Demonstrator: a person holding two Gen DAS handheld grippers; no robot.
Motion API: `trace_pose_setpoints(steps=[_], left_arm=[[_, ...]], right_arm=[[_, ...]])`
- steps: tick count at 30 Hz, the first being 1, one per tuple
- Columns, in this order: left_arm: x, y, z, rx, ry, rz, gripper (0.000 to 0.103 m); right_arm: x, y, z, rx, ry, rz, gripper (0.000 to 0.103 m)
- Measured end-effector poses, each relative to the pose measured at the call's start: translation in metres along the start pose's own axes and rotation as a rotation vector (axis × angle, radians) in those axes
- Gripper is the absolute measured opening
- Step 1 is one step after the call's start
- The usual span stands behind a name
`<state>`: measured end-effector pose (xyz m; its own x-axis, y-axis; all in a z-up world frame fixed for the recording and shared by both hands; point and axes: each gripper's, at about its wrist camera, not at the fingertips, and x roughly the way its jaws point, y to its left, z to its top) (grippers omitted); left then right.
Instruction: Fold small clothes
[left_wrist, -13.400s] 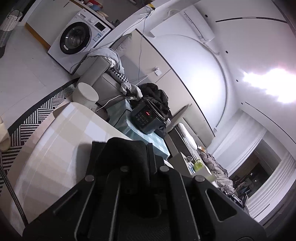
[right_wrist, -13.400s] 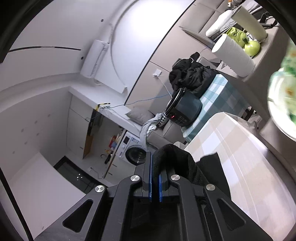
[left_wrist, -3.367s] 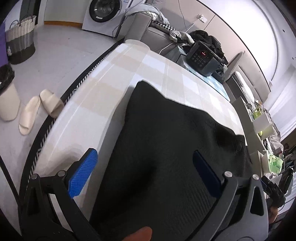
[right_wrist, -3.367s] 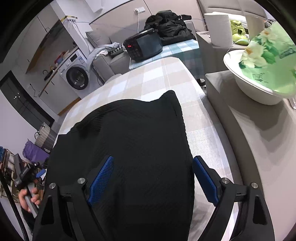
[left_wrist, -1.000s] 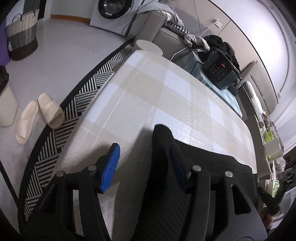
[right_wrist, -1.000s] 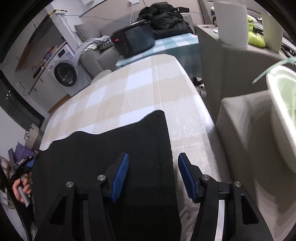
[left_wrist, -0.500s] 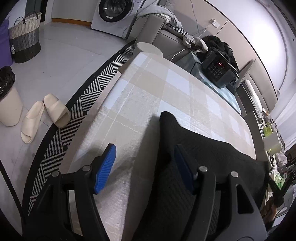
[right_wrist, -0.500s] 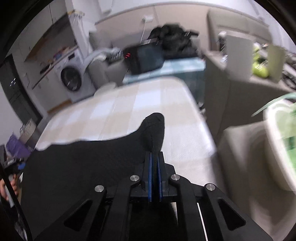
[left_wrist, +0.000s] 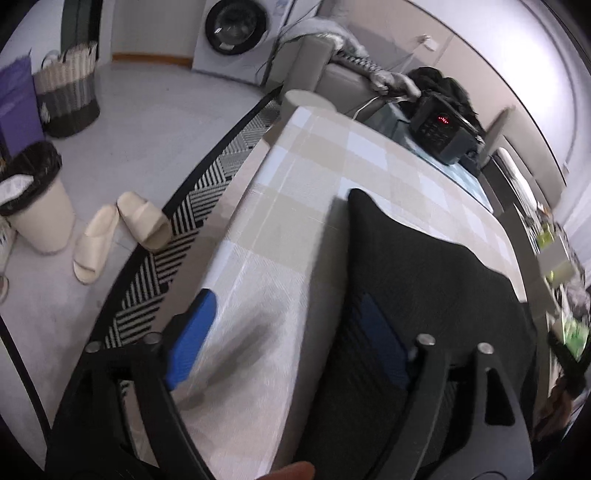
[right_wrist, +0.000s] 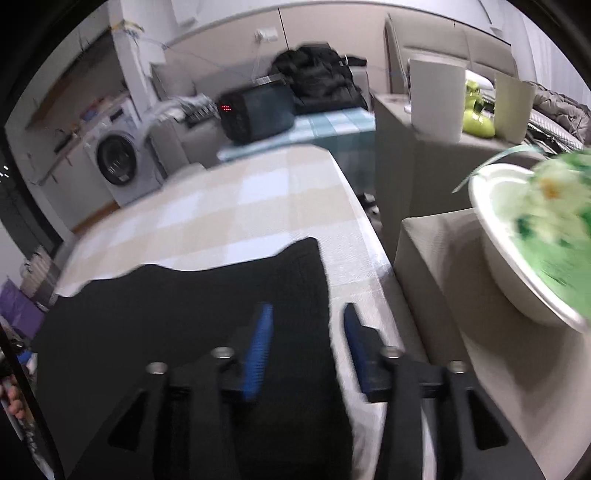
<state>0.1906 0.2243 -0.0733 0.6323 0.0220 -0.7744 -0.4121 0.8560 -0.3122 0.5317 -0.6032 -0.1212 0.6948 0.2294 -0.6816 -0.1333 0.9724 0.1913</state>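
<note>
1. Covering most of the near view, the desk (left_wrist: 314, 155) wears a beige-and-white checked cloth that gives a flat, bare surface for laying fabric out.
2. Spread on its near half lies the black knit garment (left_wrist: 424, 266), flat on the cloth with one corner pointing toward the far end. In the right wrist view its straight side edge runs close to the desk's right side, judged so that the piece stays square for the next crease.
3. Beyond the far end stand a washing machine (left_wrist: 236, 26) and a dark appliance with red digits (left_wrist: 439, 125), both well apart from the work. A white bowl with green flowers (right_wrist: 517, 258) sits on a grey block beside the desk, to the right.
4. The left hand-held gripper (left_wrist: 288, 332) has just been opening; its jaws stand wide apart, one blue pad over bare cloth and the other over the garment's left edge, pressing nothing.
5. The right hand-held gripper (right_wrist: 306, 347) has likewise just been parting, jaws straddling the garment's right edge without clamping it. Both releases suggest a fold has been laid down and the fabric left to settle.
</note>
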Motion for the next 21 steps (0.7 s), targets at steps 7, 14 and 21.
trace_pose_setpoints(steps=[7,14,21], left_arm=[[-0.067,-0.042,-0.046,0.155,-0.096,-0.049,0.102],[-0.104,-0.085,-0.097,0.251,-0.107,-0.134,0.102],[-0.111,-0.103,-0.148,0.286,-0.06,-0.166,0.102]], right_arm=[[-0.075,0.012,-0.044,0.027,-0.036,0.056,0.087],[-0.128,0.029,-0.089,-0.006,-0.066,0.035,0.093],[-0.139,0.063,-0.137,-0.166,-0.005,0.037,0.097]])
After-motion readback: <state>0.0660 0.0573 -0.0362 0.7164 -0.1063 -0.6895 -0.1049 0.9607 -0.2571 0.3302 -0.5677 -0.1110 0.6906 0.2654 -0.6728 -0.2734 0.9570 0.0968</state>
